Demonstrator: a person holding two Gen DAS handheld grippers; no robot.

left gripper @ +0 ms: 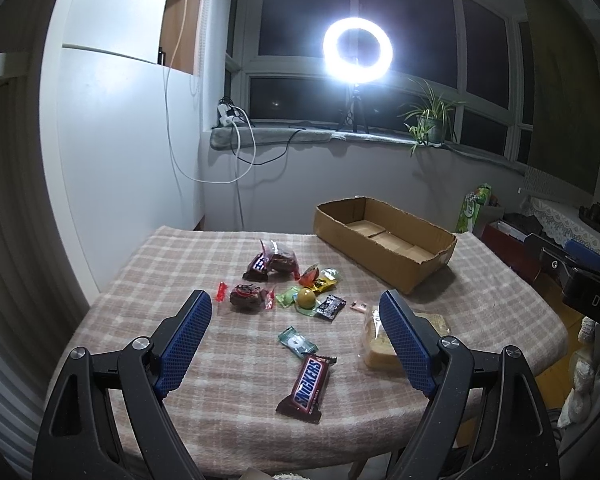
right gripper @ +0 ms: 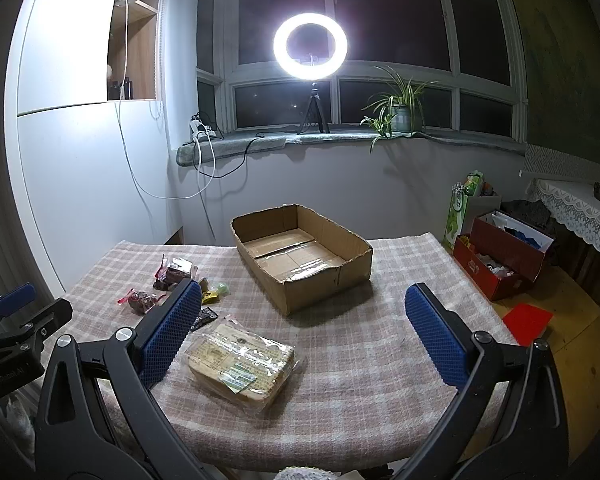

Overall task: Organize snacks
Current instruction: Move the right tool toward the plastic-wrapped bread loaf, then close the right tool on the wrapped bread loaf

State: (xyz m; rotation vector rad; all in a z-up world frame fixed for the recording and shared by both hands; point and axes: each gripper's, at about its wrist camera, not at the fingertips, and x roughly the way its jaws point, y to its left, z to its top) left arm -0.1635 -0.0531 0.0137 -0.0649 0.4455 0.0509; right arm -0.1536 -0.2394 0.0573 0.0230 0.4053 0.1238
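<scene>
Hovering wide-jawed and empty, the left gripper (left gripper: pixel 296 336) and right gripper (right gripper: pixel 304 336) face scattered snacks (left gripper: pixel 292 284), apparently bound for the empty cardboard box (right gripper: pixel 320 272).

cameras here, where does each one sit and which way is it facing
Left wrist: sits on the left gripper, facing the window across the table; open blue fingers frame a snickers bar; the right gripper's body shows at the right edge.
Right wrist: sits on the right gripper, facing the cardboard box; open fingers flank a wrapped bread pack; the left gripper shows at the left edge.
Shared: box, bread pack, ring light.
</scene>
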